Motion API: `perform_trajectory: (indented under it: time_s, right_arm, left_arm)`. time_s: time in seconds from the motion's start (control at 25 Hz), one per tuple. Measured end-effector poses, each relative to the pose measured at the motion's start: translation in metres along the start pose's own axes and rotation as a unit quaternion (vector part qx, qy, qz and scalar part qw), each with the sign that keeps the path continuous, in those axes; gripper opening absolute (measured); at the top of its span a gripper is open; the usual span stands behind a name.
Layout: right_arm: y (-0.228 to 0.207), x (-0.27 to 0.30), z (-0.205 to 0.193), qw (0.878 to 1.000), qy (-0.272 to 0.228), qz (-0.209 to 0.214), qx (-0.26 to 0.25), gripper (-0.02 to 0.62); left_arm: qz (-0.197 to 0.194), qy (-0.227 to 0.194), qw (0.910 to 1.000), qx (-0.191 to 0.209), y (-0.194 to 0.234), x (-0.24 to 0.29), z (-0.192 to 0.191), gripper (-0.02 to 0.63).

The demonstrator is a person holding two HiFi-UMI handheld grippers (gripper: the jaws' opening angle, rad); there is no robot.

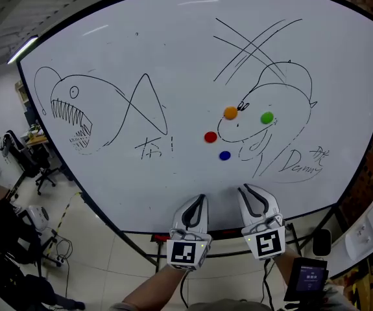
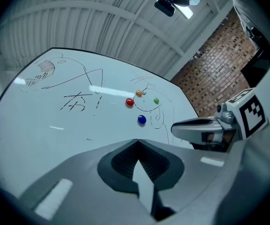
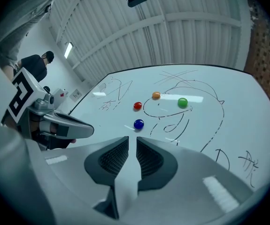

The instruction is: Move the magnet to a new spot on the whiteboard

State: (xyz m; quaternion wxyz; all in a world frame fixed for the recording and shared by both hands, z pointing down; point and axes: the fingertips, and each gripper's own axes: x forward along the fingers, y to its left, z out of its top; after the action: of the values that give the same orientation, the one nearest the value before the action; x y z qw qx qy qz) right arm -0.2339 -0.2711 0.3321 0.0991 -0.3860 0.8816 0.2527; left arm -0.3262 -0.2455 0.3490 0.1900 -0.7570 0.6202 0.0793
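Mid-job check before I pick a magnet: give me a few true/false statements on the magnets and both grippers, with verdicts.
1. The orange magnet, green magnet, red magnet and blue magnet all sit on the whiteboard. True.
2. The blue magnet is the lowest of the four. True.
3. The orange magnet sits left of the red magnet. False: it is up and to the right of it.
4. The left gripper has its jaws together, empty. True.
5. The right gripper grips the green magnet. False: its jaws stand slightly apart with nothing between them.
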Motion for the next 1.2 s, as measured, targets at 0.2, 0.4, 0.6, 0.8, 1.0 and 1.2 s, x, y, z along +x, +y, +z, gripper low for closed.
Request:
perform_trajectory:
  time_s: [0.2,0.4,0.6,0.8,1.0,1.2]
  right_arm:
    - [-0.003,0.033,0.012,0.997,-0.014,0.002,-0.074,0.13]
    - [-0.007,0.065,0.017,0.993,-0.008,-0.008,-0.121,0.179]
    - [-0.01,0.083,0.016,0.989,0.015,-0.028,-0.147,0.179]
    - [-0.012,0.084,0.017,0.985,0.02,-0.041,-0.166,0.127]
    - [-0.018,0.081,0.015,0.986,0.034,-0.05,-0.156,0.126]
    - [-0.029,0.074,0.009,0.986,0.046,-0.071,-0.146,0.126]
  left_arm:
    - [0.002,-0.003,0.9999,0.011,0.007,0.007,0.005,0.002]
    - [0.006,-0.008,0.9996,0.025,0.015,0.01,0.009,0.002]
    - [0.006,-0.01,0.9993,0.036,0.024,0.014,0.009,0.002]
    - [0.0,-0.015,0.9994,0.031,0.026,0.017,0.009,0.002]
    - [-0.02,-0.019,0.9994,0.022,0.017,0.02,0.007,0.002]
    - [-0.045,-0.022,0.9988,0.003,0.009,0.023,0.005,0.002]
